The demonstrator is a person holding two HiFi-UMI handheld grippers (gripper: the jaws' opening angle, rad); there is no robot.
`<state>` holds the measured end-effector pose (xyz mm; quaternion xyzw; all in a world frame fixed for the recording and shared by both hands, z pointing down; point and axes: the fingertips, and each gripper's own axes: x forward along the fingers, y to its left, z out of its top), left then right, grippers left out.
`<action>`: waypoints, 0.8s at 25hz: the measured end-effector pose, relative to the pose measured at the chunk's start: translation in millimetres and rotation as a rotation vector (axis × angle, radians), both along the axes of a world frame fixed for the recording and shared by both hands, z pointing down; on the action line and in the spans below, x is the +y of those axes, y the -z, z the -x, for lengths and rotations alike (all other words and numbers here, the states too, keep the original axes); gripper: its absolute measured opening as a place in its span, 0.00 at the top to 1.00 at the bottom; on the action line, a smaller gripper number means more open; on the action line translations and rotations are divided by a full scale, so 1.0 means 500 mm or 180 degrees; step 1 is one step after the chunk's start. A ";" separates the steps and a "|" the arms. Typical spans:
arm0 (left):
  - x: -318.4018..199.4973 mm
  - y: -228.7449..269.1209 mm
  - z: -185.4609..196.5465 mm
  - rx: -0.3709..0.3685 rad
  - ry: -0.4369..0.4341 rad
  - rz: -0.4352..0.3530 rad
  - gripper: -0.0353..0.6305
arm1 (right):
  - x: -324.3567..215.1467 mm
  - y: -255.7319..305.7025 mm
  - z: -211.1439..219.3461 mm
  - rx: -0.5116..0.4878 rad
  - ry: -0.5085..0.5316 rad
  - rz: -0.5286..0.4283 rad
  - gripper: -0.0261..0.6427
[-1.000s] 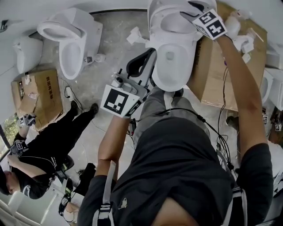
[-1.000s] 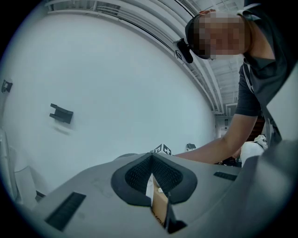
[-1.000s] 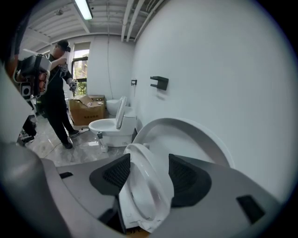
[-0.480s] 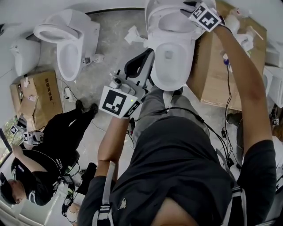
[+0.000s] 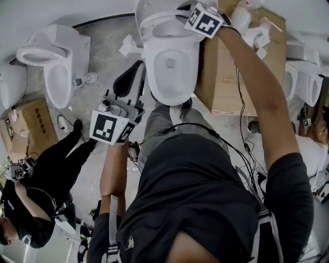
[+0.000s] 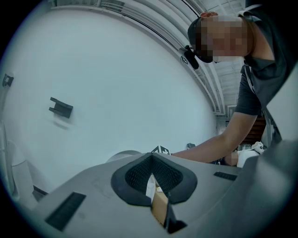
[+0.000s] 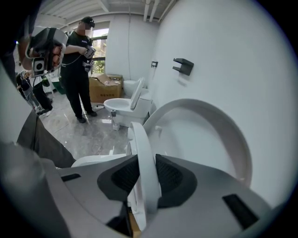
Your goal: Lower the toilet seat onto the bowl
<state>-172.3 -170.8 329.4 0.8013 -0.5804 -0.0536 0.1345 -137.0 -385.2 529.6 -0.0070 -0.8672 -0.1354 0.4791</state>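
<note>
The white toilet [image 5: 169,67] stands at the top middle of the head view. Its seat ring [image 7: 142,162] is raised on edge, with the lid [image 7: 209,135] upright behind it against the wall. My right gripper [image 5: 186,9] reaches down to the back of the bowl [image 7: 93,160]. Its jaws have just been closing, and the pads now press both sides of the seat's rim, so the right gripper [image 7: 143,179] is shut on the seat. My left gripper [image 5: 131,77] hangs level in the air left of the toilet. The left gripper [image 6: 151,155] is shut and holds nothing.
A second toilet [image 5: 56,67] stands at the left, and others [image 5: 303,87] at the far right. A large cardboard box [image 5: 231,67] sits just right of the toilet and a smaller one [image 5: 25,123] at the left. Another person in black [image 5: 46,169] stands on the floor at the left.
The right gripper has dropped a little onto the raised seat. The head view has swung, sliding the toilet leftward in the picture. The left gripper stays beside the toilet.
</note>
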 end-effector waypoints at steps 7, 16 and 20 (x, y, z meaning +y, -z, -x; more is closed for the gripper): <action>-0.006 -0.012 -0.056 -0.0011 -0.0049 0.0025 0.95 | 0.087 0.000 -0.055 -0.0092 0.0117 0.0002 0.81; 0.007 -0.027 -0.123 -0.0030 -0.0095 0.0062 0.95 | 0.215 -0.019 -0.096 -0.0101 0.0308 0.0102 0.81; 0.015 -0.029 -0.152 -0.0016 -0.0086 0.0053 0.95 | 0.275 -0.034 -0.119 -0.0128 0.0352 0.0222 0.80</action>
